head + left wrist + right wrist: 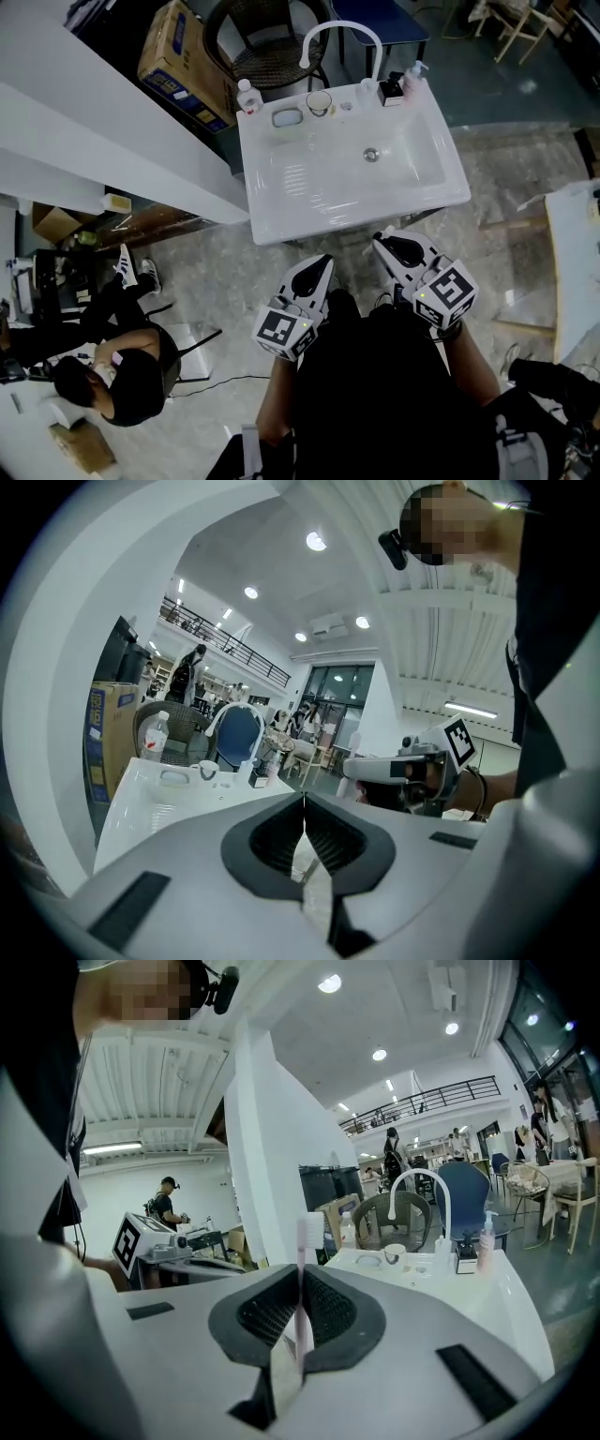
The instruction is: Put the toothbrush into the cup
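Observation:
A pale pink toothbrush (302, 1269) stands upright between the jaws of my right gripper (300, 1283), which is shut on it; its bristle head (308, 1233) rises above the jaw tips. The small clear cup (319, 101) sits on the back ledge of the white sink (281, 225), just left of the faucet, and shows small in both gripper views (396, 1253) (208, 772). Both grippers hover in front of the sink's near edge, well short of the cup. My left gripper (323, 263) (304, 803) is shut with nothing in it. My right gripper (381, 240) is level with it.
A white arched faucet (339, 33), a water bottle (247, 97), a soap dish (287, 117) and a pump bottle (413, 79) line the sink's back ledge. A wicker chair (272, 52) and a cardboard box (178, 61) stand behind. A person (122, 366) sits at lower left.

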A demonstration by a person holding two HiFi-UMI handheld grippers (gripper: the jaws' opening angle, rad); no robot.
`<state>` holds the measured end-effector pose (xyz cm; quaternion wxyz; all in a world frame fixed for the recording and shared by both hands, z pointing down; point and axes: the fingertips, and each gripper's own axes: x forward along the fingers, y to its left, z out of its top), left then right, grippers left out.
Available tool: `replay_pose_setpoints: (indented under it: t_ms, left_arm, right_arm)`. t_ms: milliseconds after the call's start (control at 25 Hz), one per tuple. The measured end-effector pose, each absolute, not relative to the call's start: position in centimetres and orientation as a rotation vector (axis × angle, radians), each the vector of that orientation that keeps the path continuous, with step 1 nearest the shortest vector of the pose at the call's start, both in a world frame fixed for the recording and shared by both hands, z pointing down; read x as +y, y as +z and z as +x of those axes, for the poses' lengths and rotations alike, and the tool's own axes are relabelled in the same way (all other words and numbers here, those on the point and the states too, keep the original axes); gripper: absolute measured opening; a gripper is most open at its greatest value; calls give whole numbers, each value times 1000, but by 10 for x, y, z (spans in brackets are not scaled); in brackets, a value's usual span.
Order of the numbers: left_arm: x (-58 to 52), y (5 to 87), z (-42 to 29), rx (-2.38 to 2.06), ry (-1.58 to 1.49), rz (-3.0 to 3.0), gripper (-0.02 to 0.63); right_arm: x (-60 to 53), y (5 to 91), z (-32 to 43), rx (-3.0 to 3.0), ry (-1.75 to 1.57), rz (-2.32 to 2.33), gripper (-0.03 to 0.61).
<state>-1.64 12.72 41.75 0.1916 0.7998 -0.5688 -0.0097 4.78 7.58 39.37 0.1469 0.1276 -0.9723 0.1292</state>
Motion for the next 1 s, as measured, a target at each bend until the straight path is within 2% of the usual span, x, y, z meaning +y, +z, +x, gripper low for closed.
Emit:
replay_pose_setpoints:
  t_ms: [320,1000]
  left_arm:
    - [130,427,-54,-1546,-48,2256,12]
    - [117,440,-90,-1600,-42,2144,12]
  right_arm:
    - [74,394,14,-2765,365,439,26]
    - [44,399,-9,-2737,405,412,26]
